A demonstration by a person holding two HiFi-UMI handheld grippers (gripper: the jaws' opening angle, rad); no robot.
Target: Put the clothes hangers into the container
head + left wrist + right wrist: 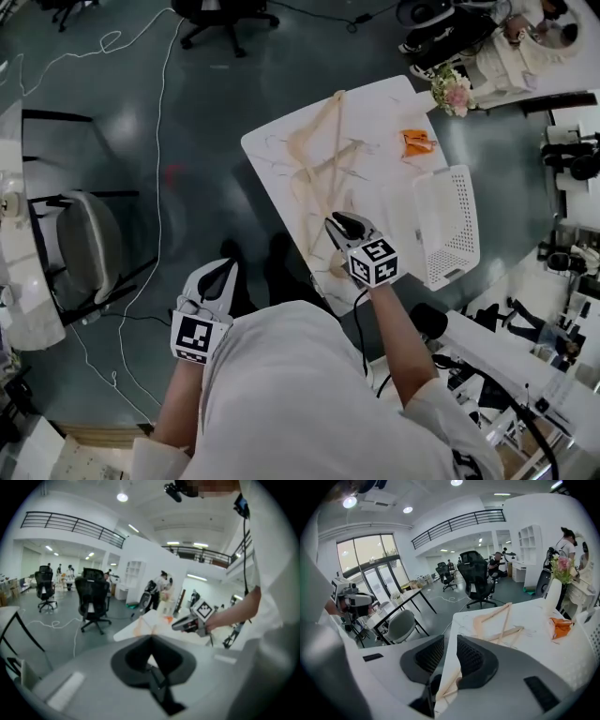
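About three pale wooden hangers (328, 157) lie overlapping on the white desk (272, 141), left of one white perforated container (450, 225). The right gripper (343, 223), jaws slightly apart, is over the nearest; the left gripper (223, 270) is closed and empty.

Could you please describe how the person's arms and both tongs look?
The left tongs and right tongs have white bodies with black pads. Each carries a cube with black square markers. A black cable runs beside the right forearm. The shirt is white with short sleeves.
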